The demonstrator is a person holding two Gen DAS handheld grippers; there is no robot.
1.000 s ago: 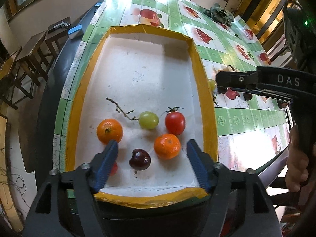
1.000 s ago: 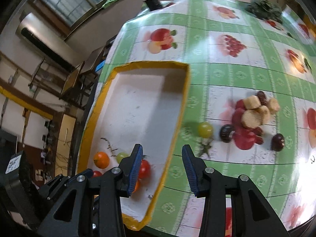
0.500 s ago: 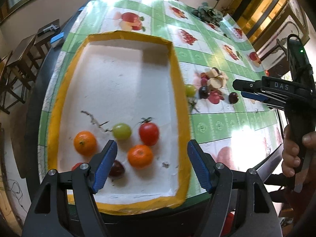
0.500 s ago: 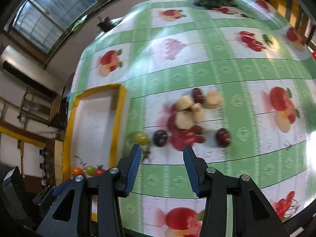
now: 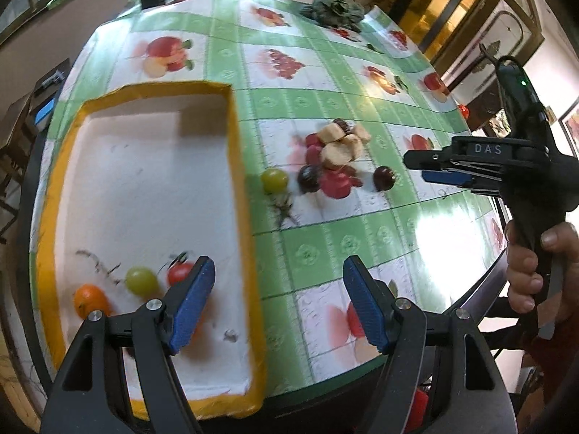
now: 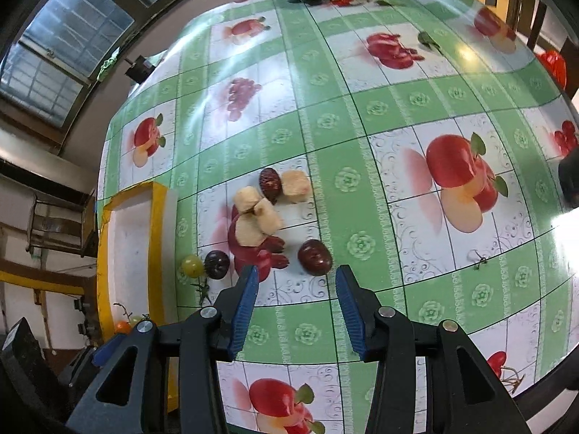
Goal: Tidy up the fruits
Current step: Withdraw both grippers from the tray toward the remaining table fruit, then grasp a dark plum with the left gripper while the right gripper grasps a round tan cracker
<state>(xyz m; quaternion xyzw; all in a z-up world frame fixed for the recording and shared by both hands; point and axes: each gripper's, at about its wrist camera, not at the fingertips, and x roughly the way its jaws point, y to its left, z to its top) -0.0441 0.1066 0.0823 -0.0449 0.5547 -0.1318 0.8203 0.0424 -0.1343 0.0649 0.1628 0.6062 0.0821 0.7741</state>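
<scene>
Loose fruit on the green-checked fruit-print tablecloth [image 6: 362, 188]: a dark red round cherry [image 6: 315, 256] just ahead of my right gripper [image 6: 295, 302], whose blue pads stand apart around nothing. Left of it, a dark purple cherry [image 6: 217, 264] touching a green grape [image 6: 191, 266], both beside pale cut fruit chunks [image 6: 253, 217]. The white foam tray with yellow taped rim [image 5: 239, 166] holds an orange mandarin [image 5: 90, 300], a second green grape [image 5: 141, 280] and a red tomato [image 5: 180, 272]. My left gripper [image 5: 278, 303] hangs over the tray's right rim, fingers wide apart, empty.
</scene>
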